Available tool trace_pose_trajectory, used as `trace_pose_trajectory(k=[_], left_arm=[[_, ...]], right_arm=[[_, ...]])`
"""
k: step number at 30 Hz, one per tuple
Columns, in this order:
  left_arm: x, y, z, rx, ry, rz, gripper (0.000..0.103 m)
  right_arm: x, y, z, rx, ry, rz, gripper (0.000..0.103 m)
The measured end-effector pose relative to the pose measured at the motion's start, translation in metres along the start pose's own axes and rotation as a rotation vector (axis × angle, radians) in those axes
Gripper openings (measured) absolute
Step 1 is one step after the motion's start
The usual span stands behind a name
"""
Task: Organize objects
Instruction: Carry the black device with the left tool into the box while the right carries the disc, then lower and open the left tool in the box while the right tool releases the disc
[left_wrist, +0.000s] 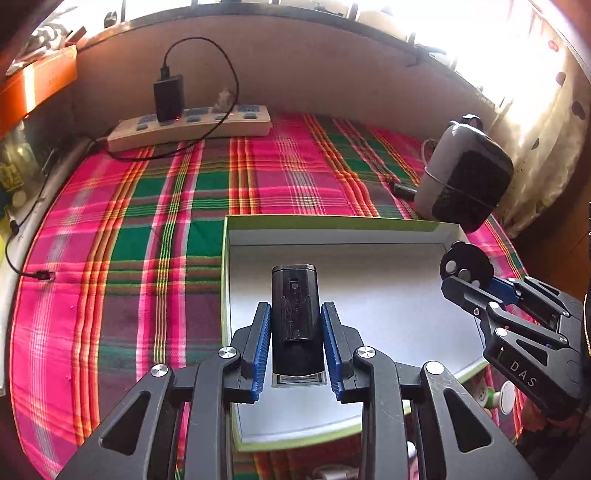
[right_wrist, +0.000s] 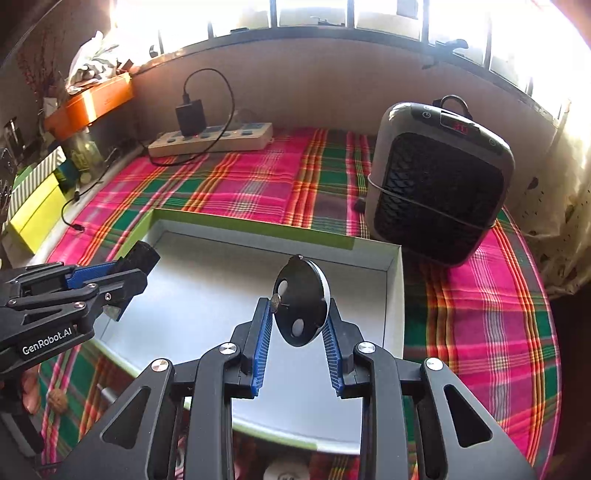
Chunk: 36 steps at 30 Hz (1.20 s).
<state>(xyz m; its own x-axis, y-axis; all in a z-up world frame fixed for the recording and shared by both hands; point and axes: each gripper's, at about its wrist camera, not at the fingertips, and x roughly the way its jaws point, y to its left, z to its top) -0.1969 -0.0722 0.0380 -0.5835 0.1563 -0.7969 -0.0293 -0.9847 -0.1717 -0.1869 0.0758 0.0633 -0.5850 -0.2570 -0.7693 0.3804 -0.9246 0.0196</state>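
Black plastic fills the middle of the left wrist view: the left gripper (left_wrist: 296, 345) is clamping a block (left_wrist: 296, 314) between its blue pads, long axis running toward twelve o'clock. It is hanging above the white floor of the tray (left_wrist: 334, 224), which is lying open on the plaid cloth (left_wrist: 122, 221), seemingly so the block can be lowered straight in. At three o'clock the right gripper (left_wrist: 469, 280) is reaching in over the tray's edge, carrying a disc (left_wrist: 466, 264); "DAS" is showing on its body. At eleven o'clock a power strip (left_wrist: 192, 127) is sitting against the wall with a charger (left_wrist: 168, 96) plugged in. At two o'clock a heater (left_wrist: 463, 171) is standing beyond the tray.

Right wrist view: the right gripper (right_wrist: 300, 321) is pinching the disc (right_wrist: 301, 302) by its rim, edge-on, black face toward nine o'clock, above the tray (right_wrist: 251, 226). That grip is probably keeping the flat faces free for setting down. At nine o'clock the left gripper (right_wrist: 123, 275) is holding the block (right_wrist: 138, 258); "GenRobot.AI" is reading along its side. The heater (right_wrist: 439, 184) at two o'clock is showing red digits too blurred to read. The strip (right_wrist: 210, 140) is lying at eleven o'clock.
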Motion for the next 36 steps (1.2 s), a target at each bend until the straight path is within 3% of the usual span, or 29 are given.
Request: trace_pose_trajectory(k=[9, 36], left_arm=[[0.020, 0.003, 0.013, 0.017, 0.012, 0.024, 0.025], [0.036, -0.002, 0.015, 0.062, 0.029, 0.071, 0.025]], right_arm=[[0.025, -0.010, 0.004, 0.003, 0.038, -0.022, 0.028], [0.043, -0.006, 0.010, -0.023, 0.106, -0.051, 0.028]])
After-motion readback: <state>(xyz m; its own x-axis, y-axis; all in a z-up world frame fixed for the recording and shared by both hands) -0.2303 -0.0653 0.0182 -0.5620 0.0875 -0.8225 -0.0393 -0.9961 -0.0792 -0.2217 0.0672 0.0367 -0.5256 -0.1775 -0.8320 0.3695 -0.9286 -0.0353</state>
